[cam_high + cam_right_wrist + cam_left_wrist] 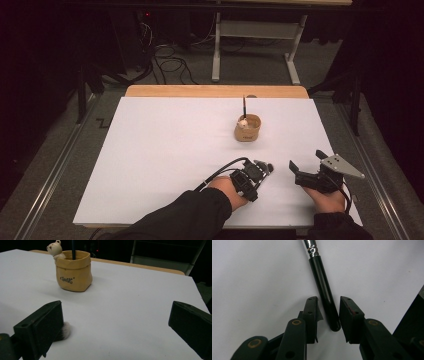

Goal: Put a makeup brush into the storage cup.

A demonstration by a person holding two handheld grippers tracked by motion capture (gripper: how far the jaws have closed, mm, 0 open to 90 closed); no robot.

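High view: left tongs (264,169) at the brush (266,167), lying near side of pot (248,128) on white surface (165,145); dark room behind. Left gripper view: jaws nearly closed around handle end (325,293), gap remains; light, stiff, glossy, prob. slippery, so grip mid-handle. Right gripper view: right tongs (113,330) spread, empty; bristles (65,331) soft.

the brush (324,293) runs off the left gripper view's top edge, its bristles half hidden behind a right gripper (120,322) jaw.
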